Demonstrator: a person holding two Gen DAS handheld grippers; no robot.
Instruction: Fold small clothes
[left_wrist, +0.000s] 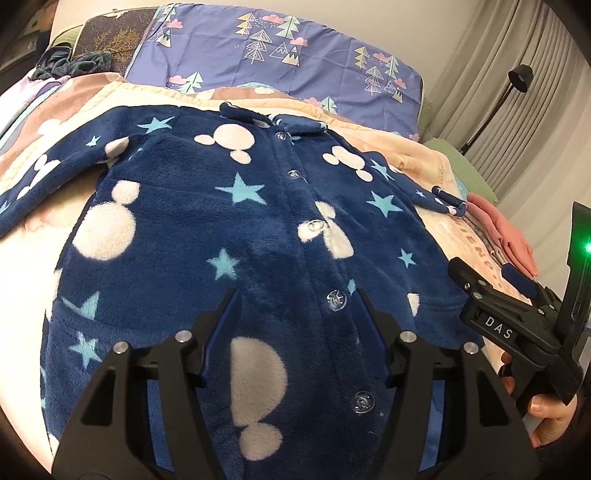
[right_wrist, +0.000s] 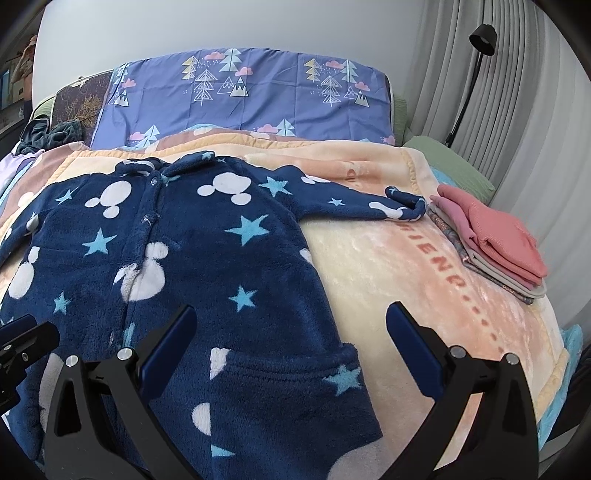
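Note:
A navy fleece pajama top with white mouse heads, light blue stars and clear buttons lies flat, front up, sleeves spread, on a peach blanket. It also shows in the right wrist view. My left gripper is open and empty, just above the top's lower button line. My right gripper is open and empty, over the top's lower right side by a pocket; it also shows in the left wrist view at the right edge.
A stack of folded clothes with a pink piece on top lies on the blanket at the right. A purple tree-print pillow stands at the head. Dark crumpled clothes lie at the far left. A black lamp and curtains stand at the right.

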